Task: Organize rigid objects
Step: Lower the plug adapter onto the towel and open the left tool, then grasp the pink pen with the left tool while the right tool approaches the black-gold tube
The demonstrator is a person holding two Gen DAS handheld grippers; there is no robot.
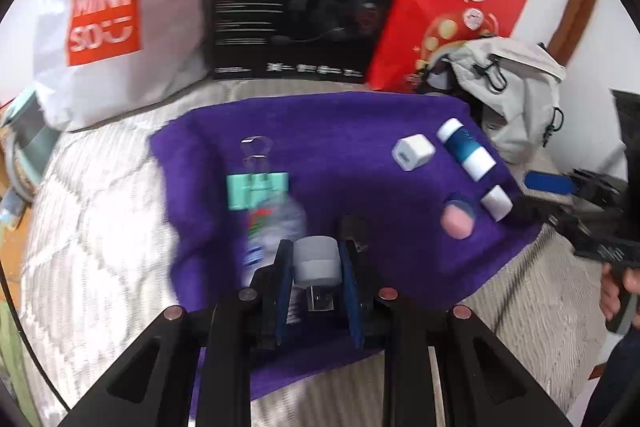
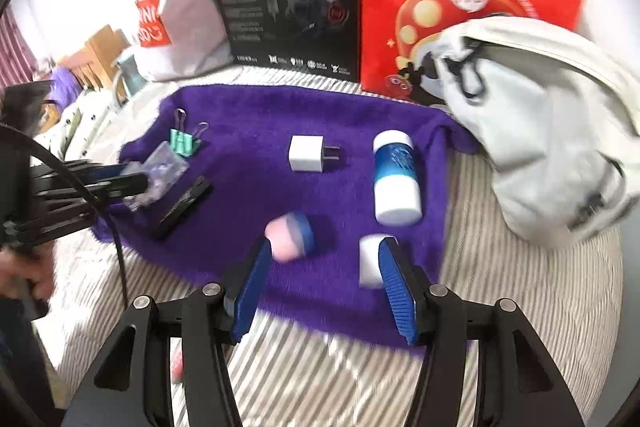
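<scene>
Left tongs clamp grey adapter, plug rearward

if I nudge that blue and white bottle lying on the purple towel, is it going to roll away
Probably a little. The bottle is round and lies on its side, so a sideways push should roll it. The fuzzy towel would likely slow it. It looks like hard plastic, so probably stiff.
</scene>
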